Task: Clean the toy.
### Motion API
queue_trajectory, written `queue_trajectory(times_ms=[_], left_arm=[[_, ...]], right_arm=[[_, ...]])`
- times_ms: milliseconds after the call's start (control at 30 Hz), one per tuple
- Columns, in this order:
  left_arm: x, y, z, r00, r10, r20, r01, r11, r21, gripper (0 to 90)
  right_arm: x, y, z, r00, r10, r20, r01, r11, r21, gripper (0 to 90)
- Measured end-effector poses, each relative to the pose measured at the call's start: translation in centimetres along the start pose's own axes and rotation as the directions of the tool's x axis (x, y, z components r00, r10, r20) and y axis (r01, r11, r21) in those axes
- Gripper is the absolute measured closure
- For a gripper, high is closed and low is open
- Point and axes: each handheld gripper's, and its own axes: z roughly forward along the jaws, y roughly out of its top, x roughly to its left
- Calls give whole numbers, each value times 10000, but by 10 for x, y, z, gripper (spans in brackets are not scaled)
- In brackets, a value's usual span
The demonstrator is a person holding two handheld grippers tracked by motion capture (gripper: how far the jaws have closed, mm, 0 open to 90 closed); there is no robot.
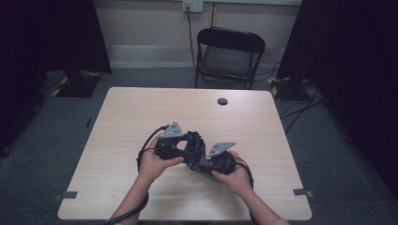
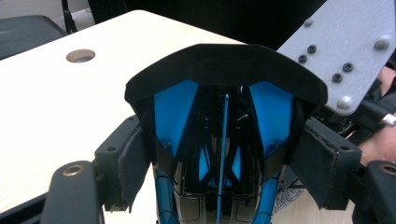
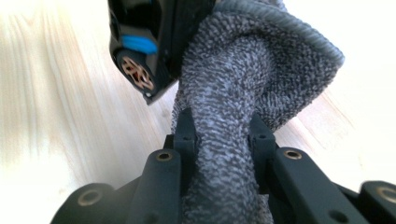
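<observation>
A black frame with blue panels (image 1: 193,149), shaped somewhat like a shoe, is held low over the wooden table (image 1: 141,112) between both hands. My left gripper (image 1: 182,141) grips it from the left. In the left gripper view the frame (image 2: 224,88) sits between the jaws of my left gripper (image 2: 227,163), and both pads (image 2: 133,163) press on its sides. My right gripper (image 1: 202,159) comes in from the right. Its jaws, seen as my right gripper (image 3: 224,135), are shut on a grey knitted sock (image 3: 243,88) that drapes off the frame (image 3: 140,42).
A round cable hole (image 1: 222,101) lies near the table's far edge. A black folding chair (image 1: 228,56) stands behind the table. Cables run across the floor at the right. The right gripper's grey plate (image 2: 341,51) looms close in the left gripper view.
</observation>
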Motion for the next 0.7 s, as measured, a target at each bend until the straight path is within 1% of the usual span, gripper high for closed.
queue_trajectory(times_ms=[67, 133, 233, 267, 300, 333, 433, 567, 700], left_arm=[[0, -1, -1, 10000, 19, -16, -19, 10000, 11, 253], [0, -2, -1, 10000, -10, 7, 10, 10000, 33, 253], [0, -4, -1, 10000, 0, -34, 0, 9999, 147, 253], [0, -5, -1, 10000, 12, -35, -11, 9998, 192, 253], [0, -6, -1, 10000, 48, -59, -47, 9998, 201, 253], [1, -7, -2, 10000, 31, -84, -28, 9997, 251, 253], [2, -8, -3, 9999, -32, -124, 35, 9996, 279, 253], [4, -7, -4, 9997, -3, -257, 12, 9993, 370, 253], [6, -6, -3, 9995, -29, -303, 41, 9992, 407, 253]], right_arm=[[-1, -1, -2, 9999, -114, 130, 112, 9999, 97, 718], [-5, 0, -7, 9997, -16, 241, 16, 10000, -17, 718], [-15, 6, -23, 9986, 306, 432, -282, 9981, -550, 718], [-17, 8, -27, 9984, 337, 449, -305, 9971, -699, 718], [-19, 12, -33, 9980, 349, 519, -307, 9963, -809, 718], [-20, 16, -39, 9975, 262, 658, -203, 9959, -885, 718], [-23, 25, -51, 9964, 140, 835, -49, 9941, -1080, 718], [-23, 34, -60, 9971, 70, 763, 38, 9901, -1405, 718], [-15, 35, -55, 9982, -192, 571, 262, 9919, -1244, 718]])
